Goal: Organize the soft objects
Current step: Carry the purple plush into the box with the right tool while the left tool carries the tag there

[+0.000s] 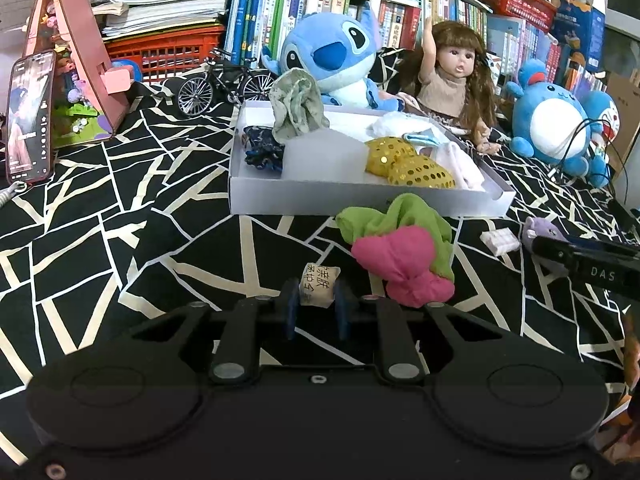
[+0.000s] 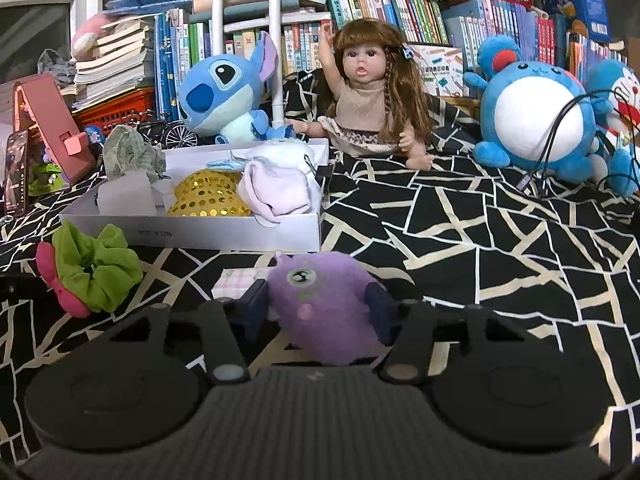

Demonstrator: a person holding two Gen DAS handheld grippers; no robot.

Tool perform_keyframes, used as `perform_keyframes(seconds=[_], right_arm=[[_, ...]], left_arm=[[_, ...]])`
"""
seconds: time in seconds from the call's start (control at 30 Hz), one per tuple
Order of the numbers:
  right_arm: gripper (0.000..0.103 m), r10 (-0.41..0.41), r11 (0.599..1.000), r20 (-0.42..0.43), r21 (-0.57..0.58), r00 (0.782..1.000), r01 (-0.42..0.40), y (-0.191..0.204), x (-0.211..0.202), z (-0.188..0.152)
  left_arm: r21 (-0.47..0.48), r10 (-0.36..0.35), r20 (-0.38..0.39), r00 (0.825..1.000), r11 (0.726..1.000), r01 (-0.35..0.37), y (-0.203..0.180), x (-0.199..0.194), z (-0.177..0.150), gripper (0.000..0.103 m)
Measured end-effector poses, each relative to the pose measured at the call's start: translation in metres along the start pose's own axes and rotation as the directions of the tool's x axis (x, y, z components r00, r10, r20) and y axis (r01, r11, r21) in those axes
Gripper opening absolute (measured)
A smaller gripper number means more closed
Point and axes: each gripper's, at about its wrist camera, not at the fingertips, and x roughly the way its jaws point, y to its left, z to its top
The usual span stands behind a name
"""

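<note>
The white box (image 1: pixel 362 196), mid-frame in both views, already holds a yellow sequinned piece (image 1: pixel 408 162), pale cloths and a dark blue item; by my reading the sorting is well underway. Below it on the patterned cloth lie the green-and-pink scrunchie (image 1: pixel 400 248) and a small pale packet (image 1: pixel 320 283). The right gripper (image 2: pixel 318 306) tilts downward, jaws pressing the purple plush (image 2: pixel 324 300). The left gripper (image 1: pixel 316 308) is nearly closed, pinching the packet.

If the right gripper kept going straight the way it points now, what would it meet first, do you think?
Holding the purple plush, the right gripper points at the near right corner of the white box. It would probably meet that wall first, though depth is hard to judge.
</note>
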Motion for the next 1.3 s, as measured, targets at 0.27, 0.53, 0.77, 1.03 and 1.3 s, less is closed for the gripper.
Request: perform_keyframes(seconds=[0.27, 0.53, 0.77, 1.03, 1.3], right_arm=[[0.049, -0.001, 1.000, 0.040, -0.015, 0.999, 0.001, 0.006, -0.005, 0.003], [0.047, 0.002, 1.000, 0.075, -0.016, 0.997, 0.000, 0.007, -0.011, 0.009], [0.047, 0.010, 1.000, 0.105, -0.007, 0.994, -0.009, 0.006, -0.013, 0.022], [0.047, 0.053, 0.999, 0.129, -0.015, 0.990, -0.051, 0.013, -0.004, 0.047], [0.047, 0.105, 0.994, 0.110, 0.018, 0.988, -0.108, 0.021, 0.029, 0.082]], left_arm=[[-0.009, 0.003, 0.016, 1.000, 1.000, -0.003, 0.002, -0.001, 0.006, 0.018], [-0.023, 0.006, 0.046, 0.999, 1.000, -0.005, 0.007, -0.004, 0.018, 0.018], [-0.040, -0.004, 0.070, 0.998, 0.999, 0.007, 0.010, -0.005, 0.033, 0.018], [-0.042, -0.006, 0.096, 0.995, 0.999, 0.010, 0.009, 0.002, 0.058, 0.018], [-0.043, 0.009, 0.132, 0.991, 0.999, -0.004, 0.003, 0.022, 0.094, 0.017]])
